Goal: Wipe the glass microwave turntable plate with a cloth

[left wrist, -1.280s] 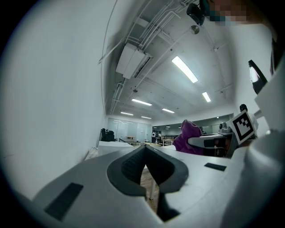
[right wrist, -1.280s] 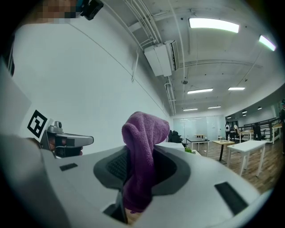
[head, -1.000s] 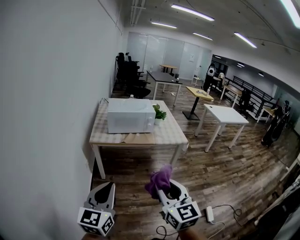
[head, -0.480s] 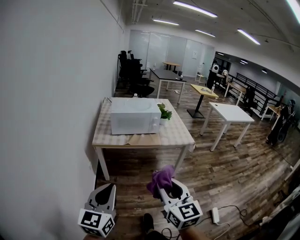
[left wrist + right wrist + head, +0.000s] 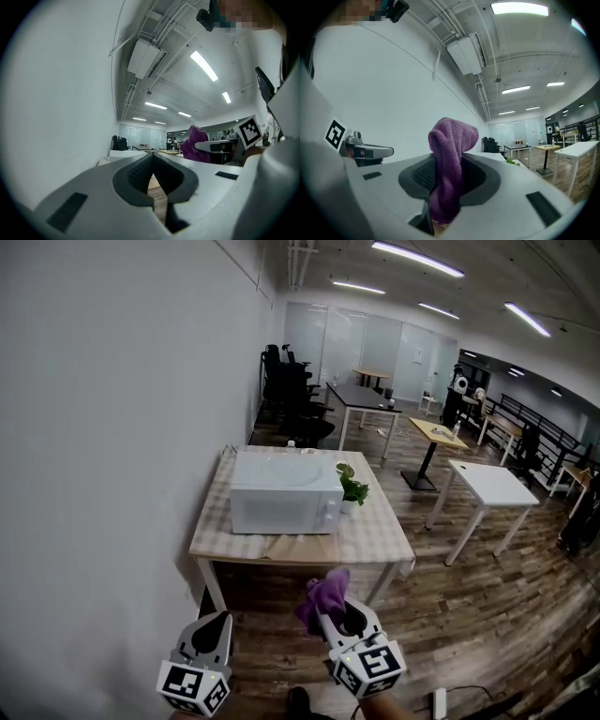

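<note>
Glass plate can't be seen in any view: the white microwave (image 5: 286, 493) on the table (image 5: 375, 542) has its front shut, facing the camera, so the inside is hidden. R gripper (image 5: 334, 617) has its jaw tips buried under the purple cloth (image 5: 451, 143), so the head view shows only the jaw bases and marker cube. Both grippers are cut off at that view's bottom edge just behind their cubes. A dark shape at the bottom edge btwn them is too cropped to identify. Far end of the room is small and blurry, details unreadable. Cloth is pinched btwn the R gripper's jaws, pads pressing on its middle. In the right gripper view its long axis runs up-down across the jaws: top end stands above them w/ the tip folded over to the right, bottom end hangs thru the gap behind the pads. In the head view it's a bunched lump at the gripper's front, pointing toward the table. L gripper (image 5: 152, 158) has its jaws pressed together at the tips w/ nothing in them; just a thin wedge of floor (image 5: 450, 615) shows behind the tips. Both grippers are low over the wood floor on the table's near side, well apart from the microwave, L one close to the white wall (image 5: 112, 474). A small potted plant (image 5: 352, 486) stands just beside the microwave's right end.
</note>
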